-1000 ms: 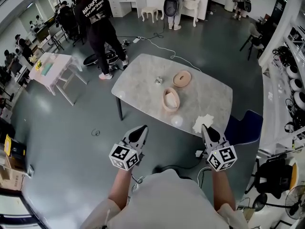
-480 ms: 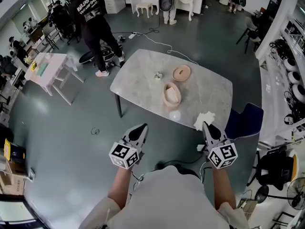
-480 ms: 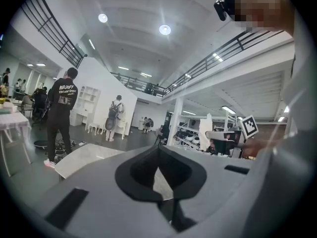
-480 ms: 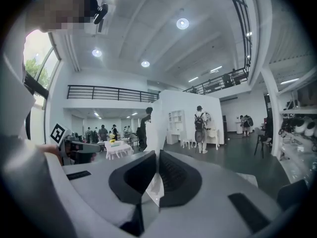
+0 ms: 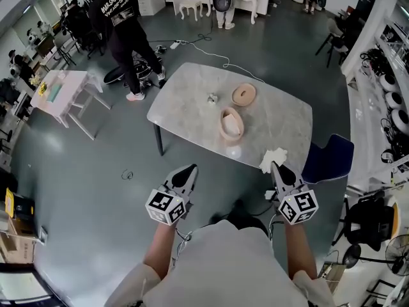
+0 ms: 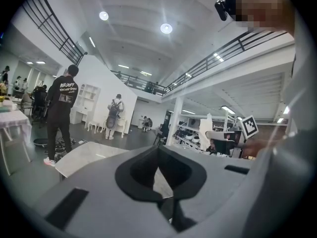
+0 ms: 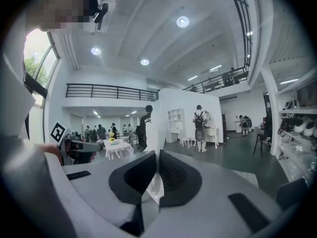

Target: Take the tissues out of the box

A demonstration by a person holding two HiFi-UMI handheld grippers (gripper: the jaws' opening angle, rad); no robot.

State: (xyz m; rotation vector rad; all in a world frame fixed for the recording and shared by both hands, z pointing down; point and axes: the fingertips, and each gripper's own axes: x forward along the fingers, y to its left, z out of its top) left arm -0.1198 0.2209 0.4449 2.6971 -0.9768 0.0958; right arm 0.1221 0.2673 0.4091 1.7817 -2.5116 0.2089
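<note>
The marble table (image 5: 192, 107) carries an oval wooden box (image 5: 222, 128) near its middle. The box opens upward, and its long axis runs from the far side toward the person. Its lid (image 5: 243, 95) lies apart on the far side. The inside of the box looks pale, but I cannot tell if more tissues lie in it.

One white tissue (image 5: 273, 159) is already out. It is clamped between the closed jaws of the right gripper (image 5: 277, 168), over the near right corner of the table. It stands crumpled above the jaw tips, with no clear long axis.

I judge the tissue to be very light, soft and easy to tear (it gives no resistance). It is better to pinch a raised fold or corner than the flat sheet, and to pull straight up from the opening.

The left gripper (image 5: 189, 171) has its jaws together with nothing between them, just off the near edge of the table.
</note>
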